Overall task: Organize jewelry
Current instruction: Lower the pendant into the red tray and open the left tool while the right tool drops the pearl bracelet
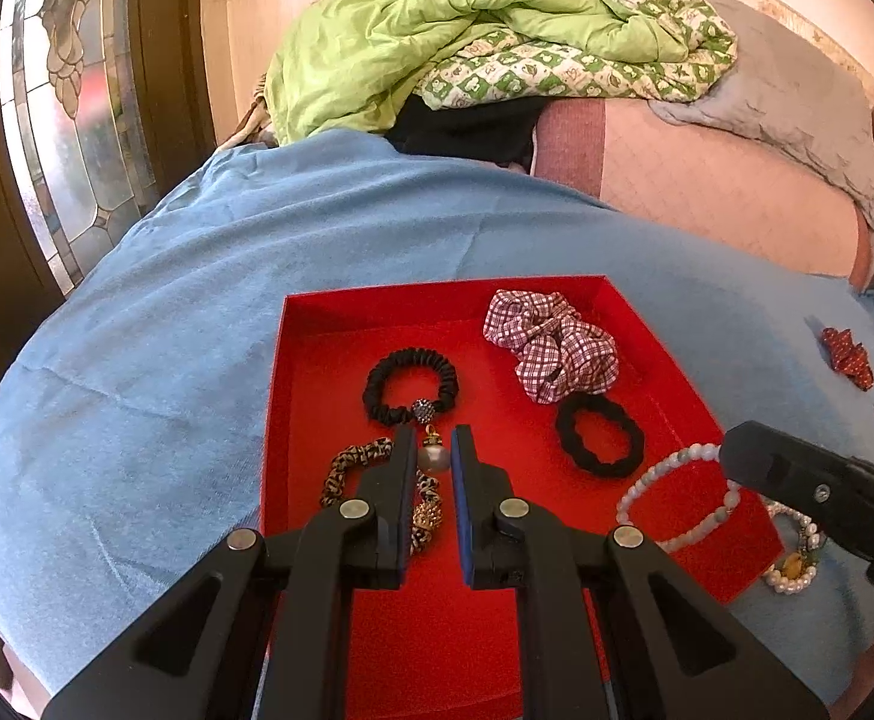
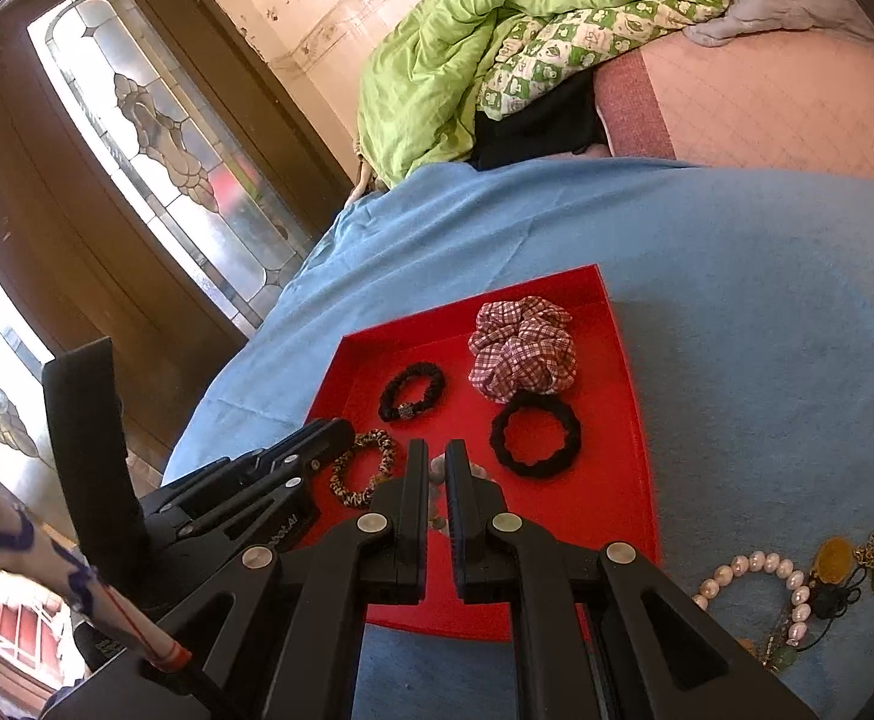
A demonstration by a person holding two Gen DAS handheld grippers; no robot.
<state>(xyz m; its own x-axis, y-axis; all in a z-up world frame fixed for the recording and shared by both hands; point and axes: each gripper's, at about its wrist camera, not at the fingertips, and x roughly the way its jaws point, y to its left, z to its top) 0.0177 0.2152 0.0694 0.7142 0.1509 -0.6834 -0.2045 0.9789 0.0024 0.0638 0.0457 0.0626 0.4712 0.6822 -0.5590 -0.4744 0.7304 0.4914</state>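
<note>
Red tray (image 1: 329, 324) holding hair ties and bracelets.
Mid-frame: checked scrunchie (image 1: 548, 345), two black ties, leopard tie, pale bead bracelet (image 1: 671, 495). Left gripper (image 1: 434, 456) nips a pearl charm (image 1: 433, 461); right gripper (image 2: 434, 468) clamps the bracelet.

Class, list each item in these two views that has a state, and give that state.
Left gripper, shut above the tray; grip unclear.
Right gripper, shut on pale beaded bracelet.
Red cardboard tray, open, lidless.
Red-checked fabric scrunchie, in tray.
Plain black hair tie, flat in tray.
Black pearl-charm hair tie, in tray.
Leopard-print hair tie, in tray.
Pearl bracelet, outside tray on blue cloth.
</note>
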